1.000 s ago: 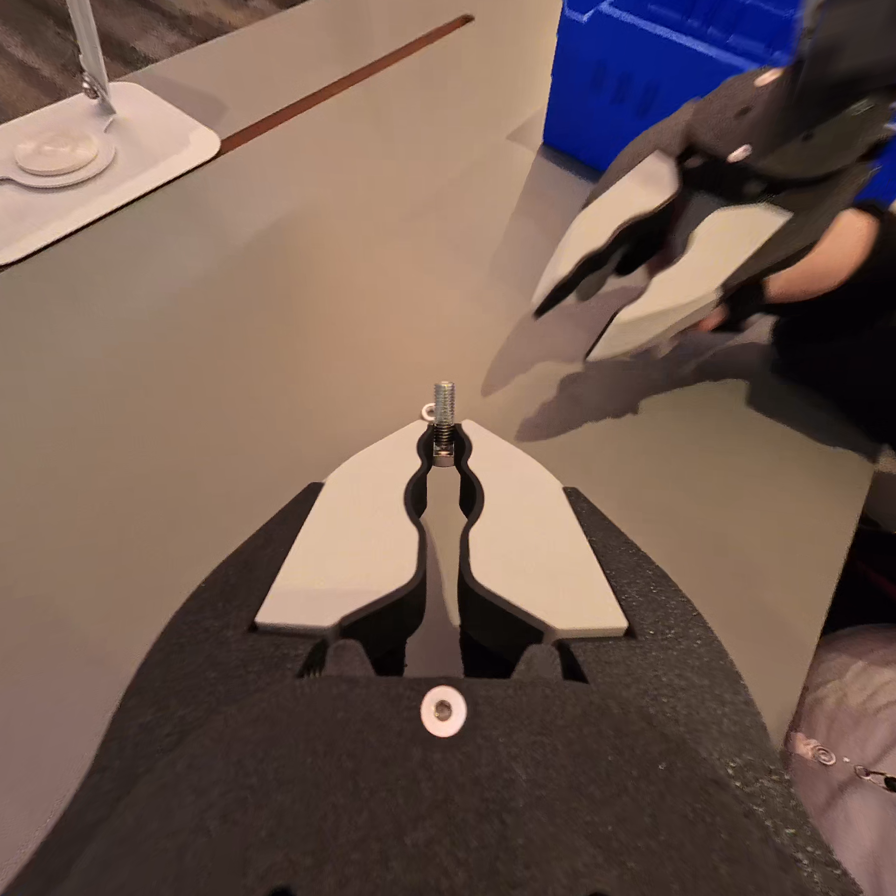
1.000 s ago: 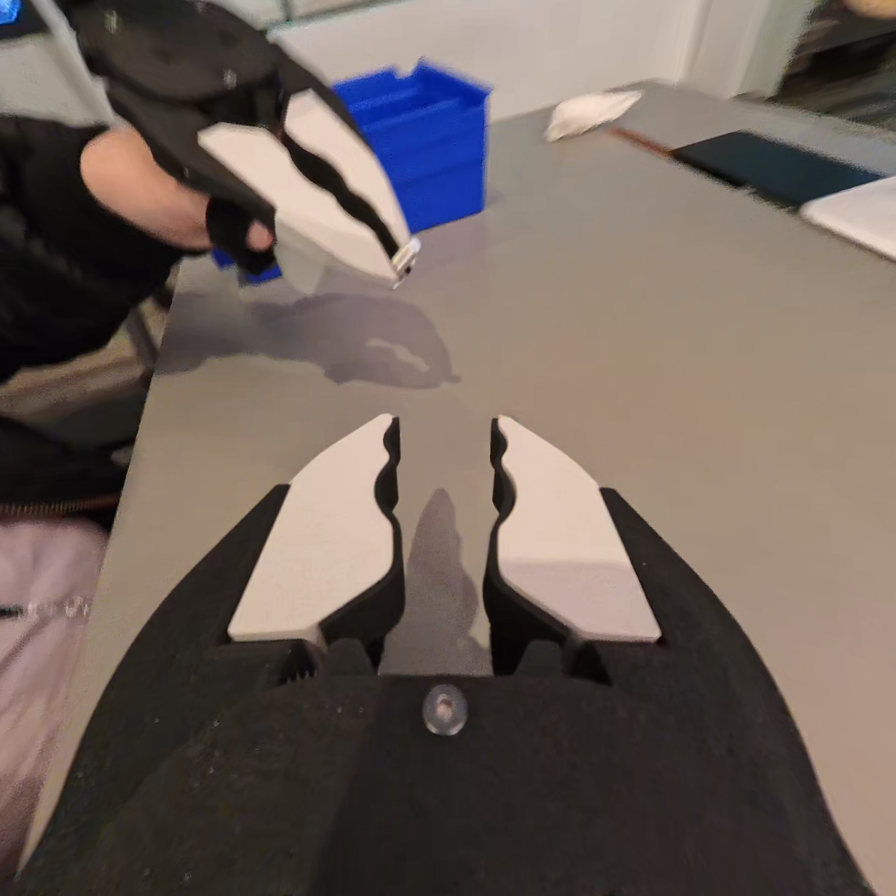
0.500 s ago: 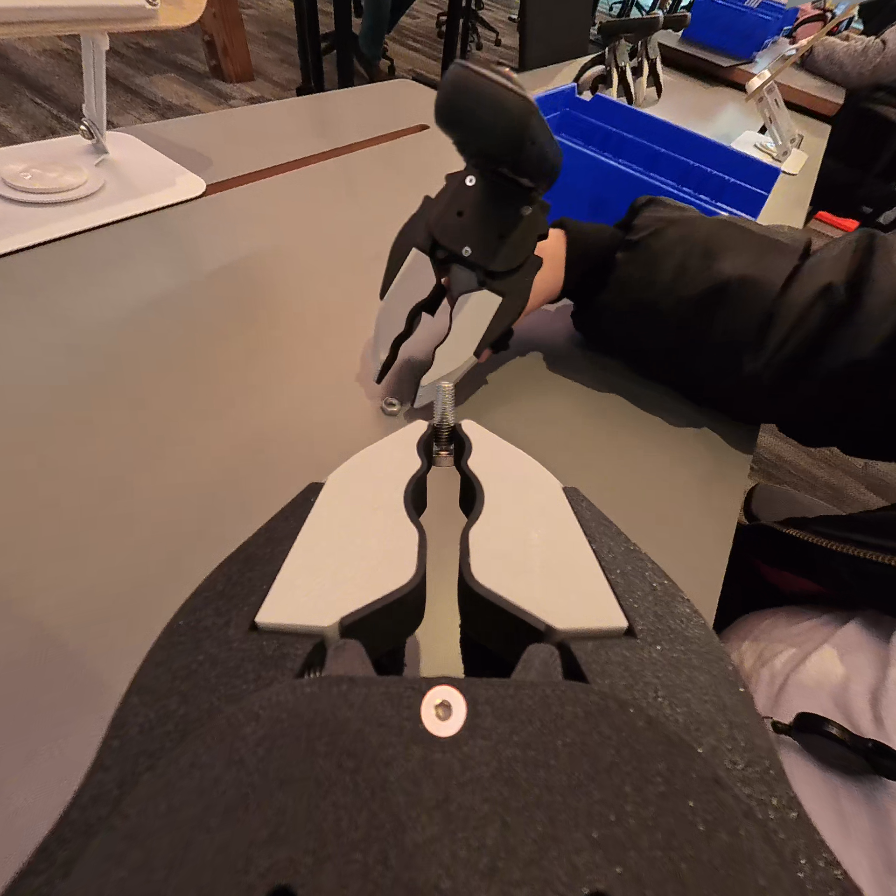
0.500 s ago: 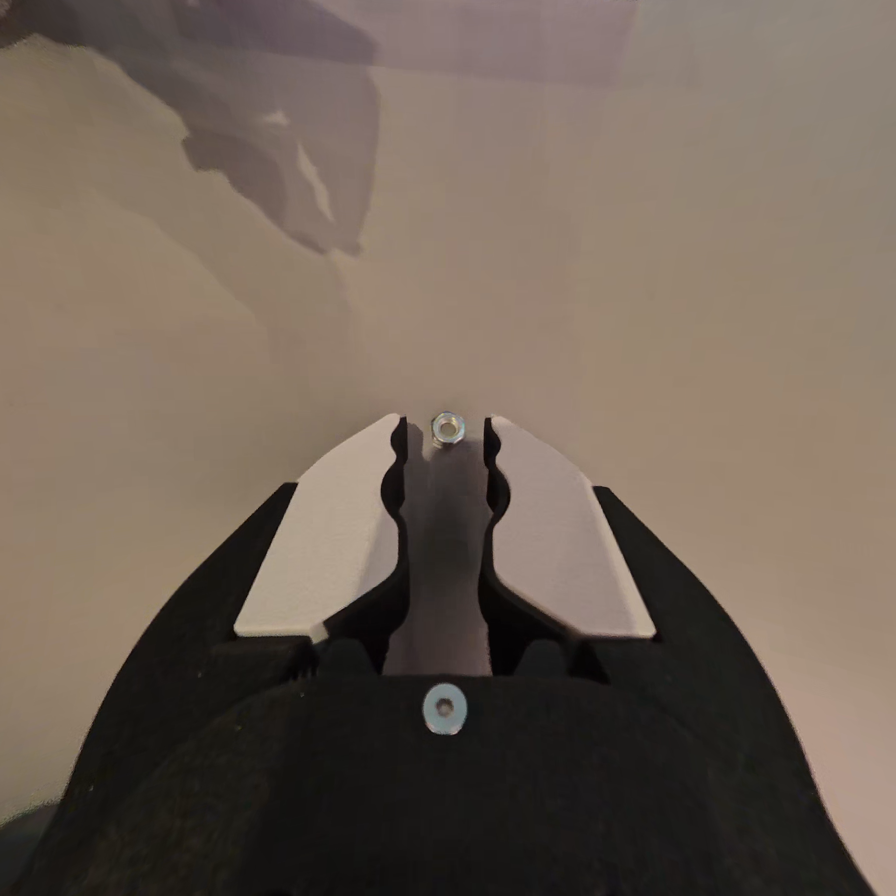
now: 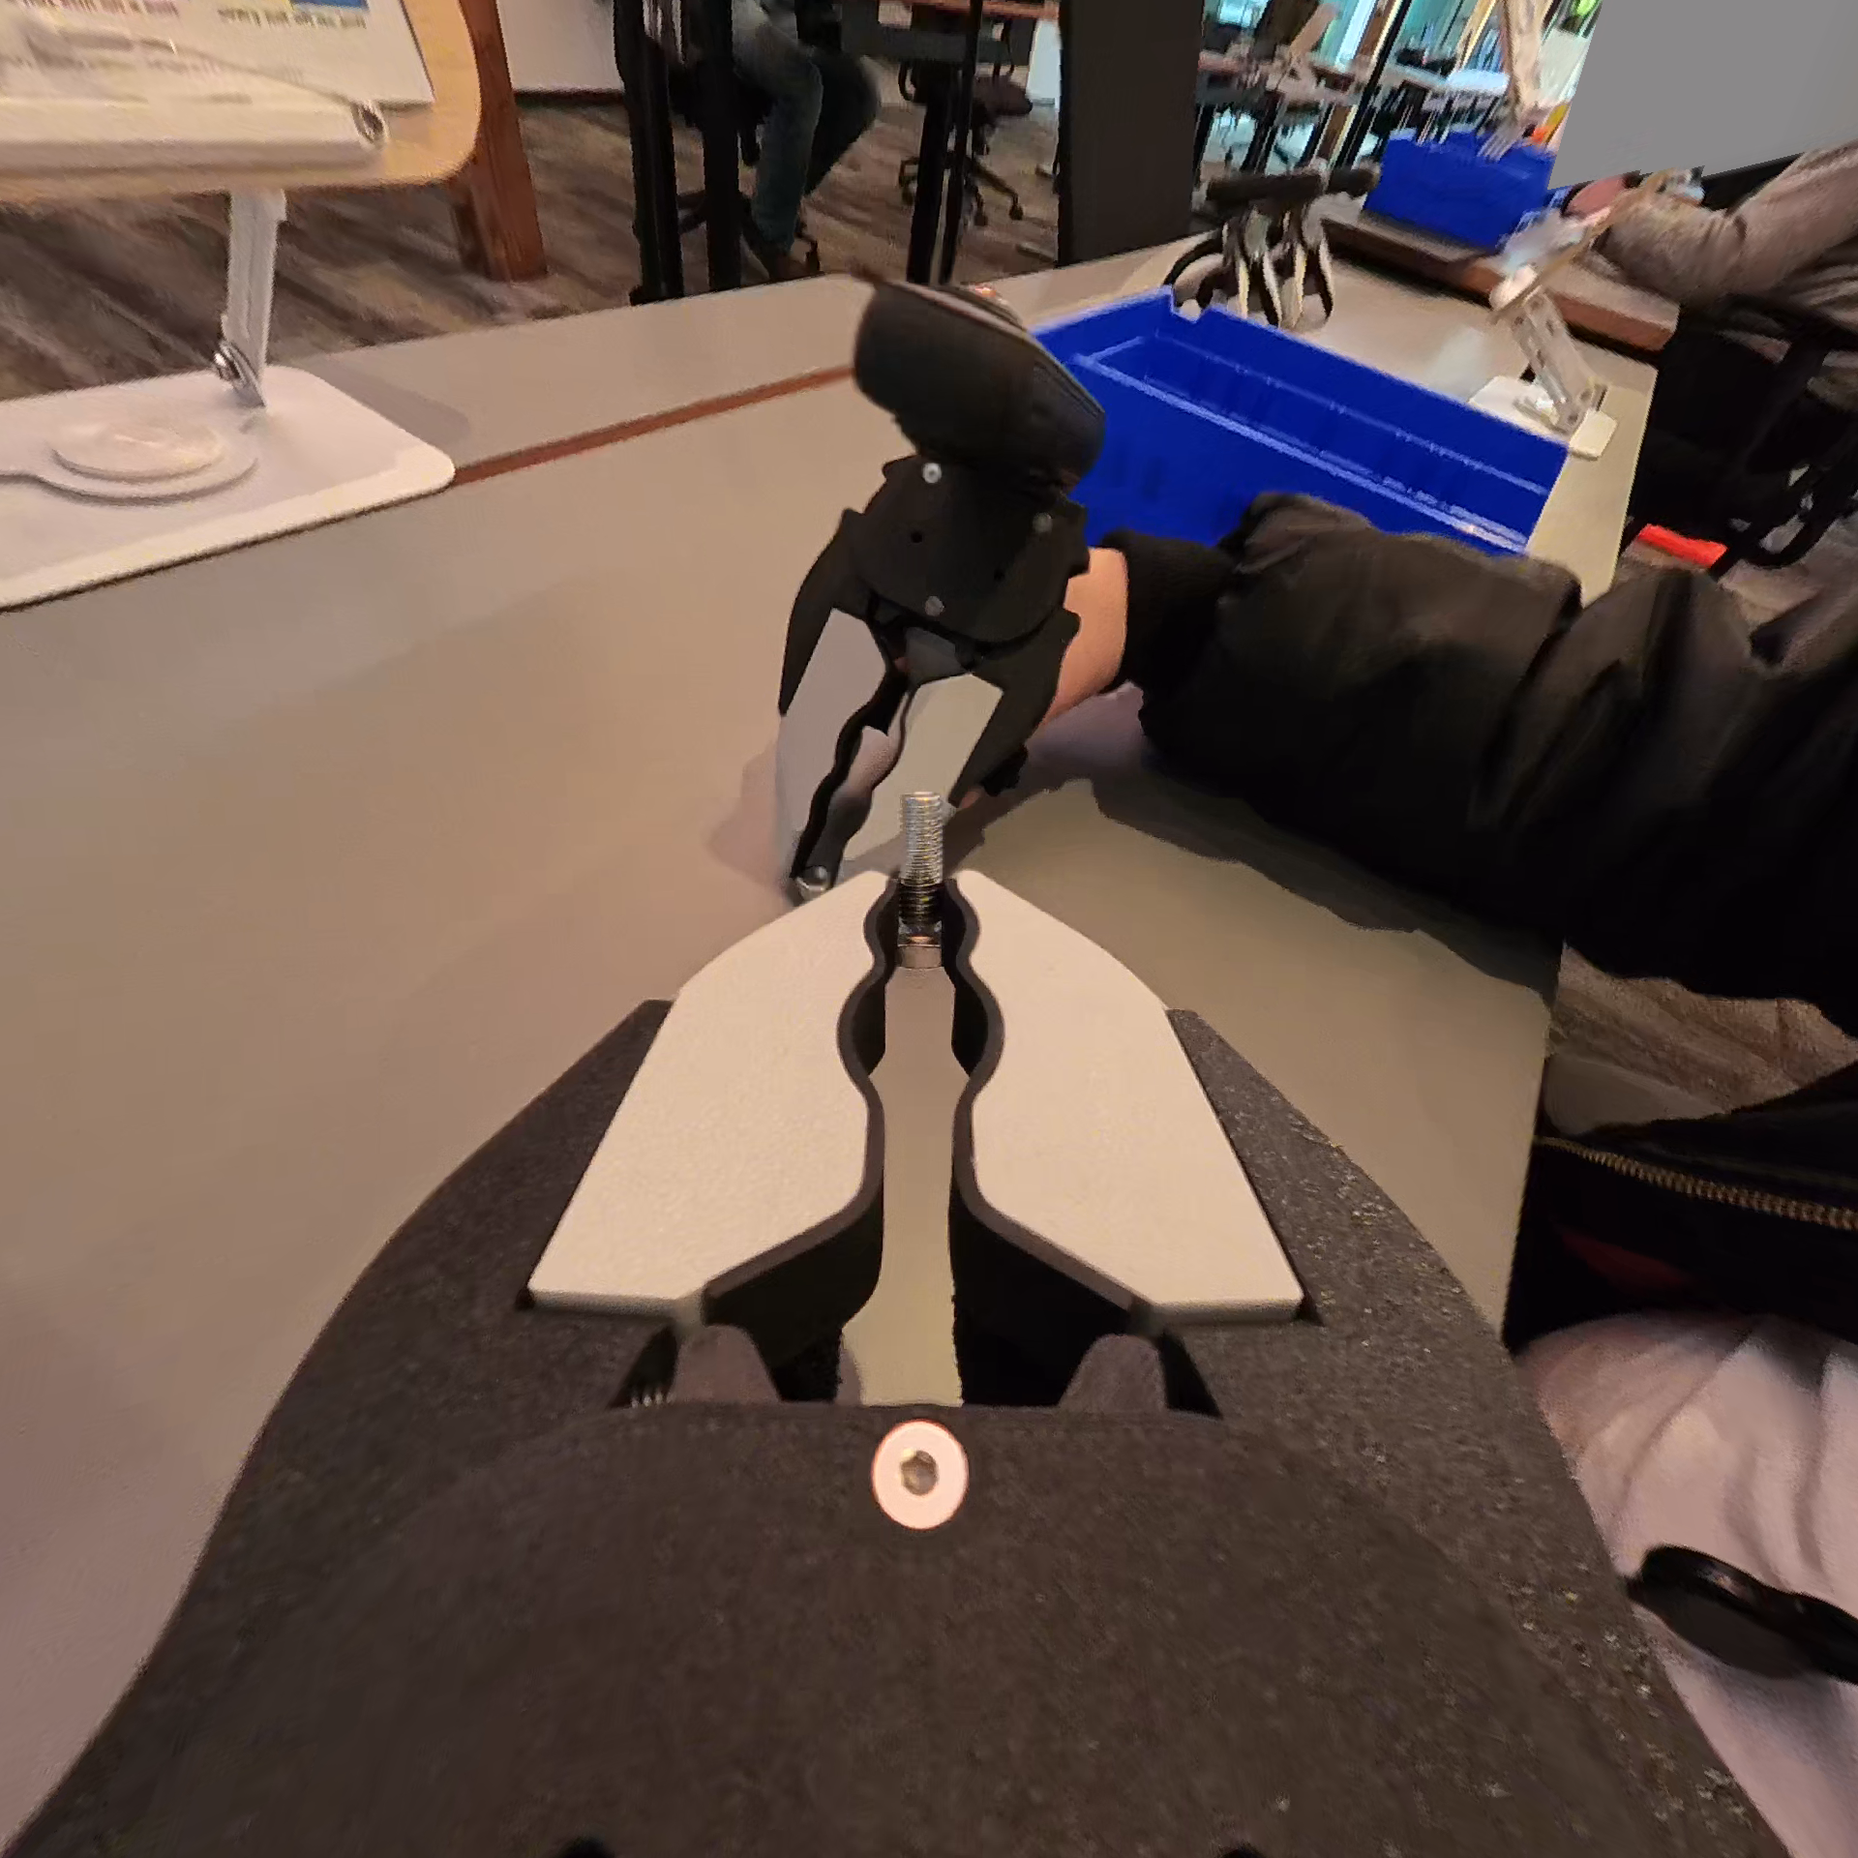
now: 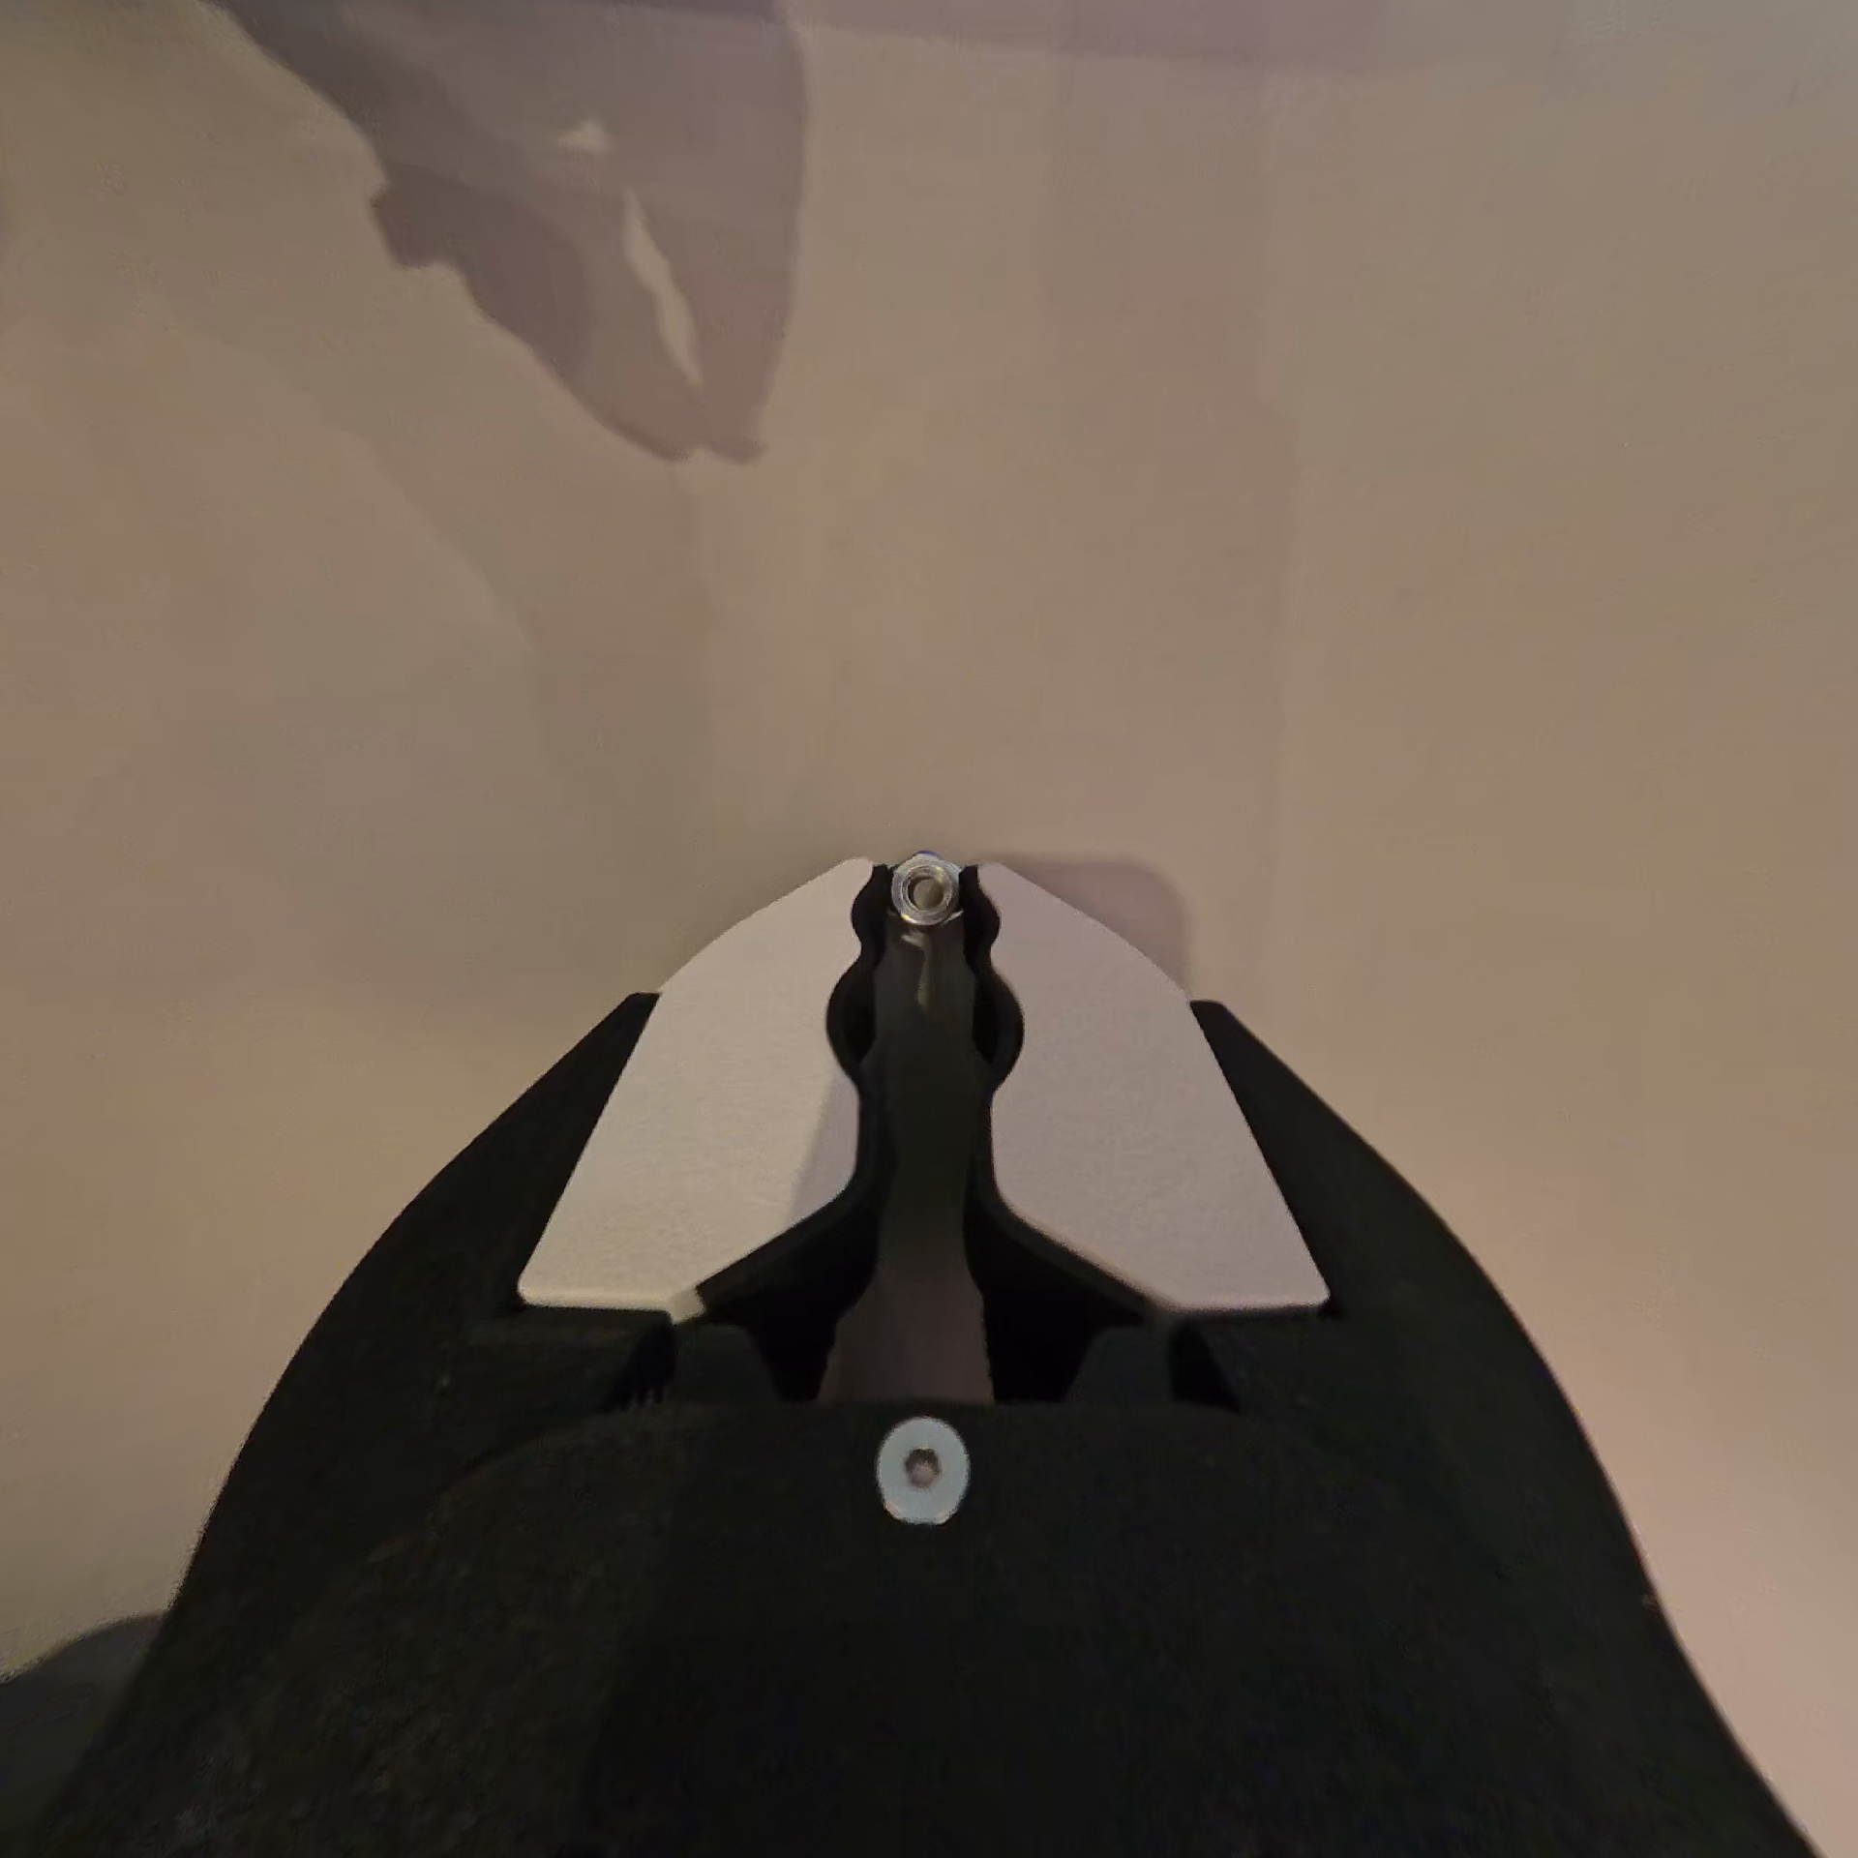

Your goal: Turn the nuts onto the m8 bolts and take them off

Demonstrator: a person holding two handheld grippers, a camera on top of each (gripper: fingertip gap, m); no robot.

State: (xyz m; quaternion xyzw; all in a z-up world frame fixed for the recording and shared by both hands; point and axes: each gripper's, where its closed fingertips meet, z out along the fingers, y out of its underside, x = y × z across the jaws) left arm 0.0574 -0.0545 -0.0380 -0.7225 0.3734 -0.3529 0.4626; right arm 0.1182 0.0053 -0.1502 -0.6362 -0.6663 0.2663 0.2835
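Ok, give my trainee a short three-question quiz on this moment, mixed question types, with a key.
1. True or false: the left gripper holds the bolt with its threaded end pointing away from the camera.
2. What sits between the fingertips of the right gripper: A) a washer, B) a silver nut, C) a screwdriver?
3. What colour is the bin on the grey table behind the person's sleeve?

Key: 1 true; 2 B; 3 blue.
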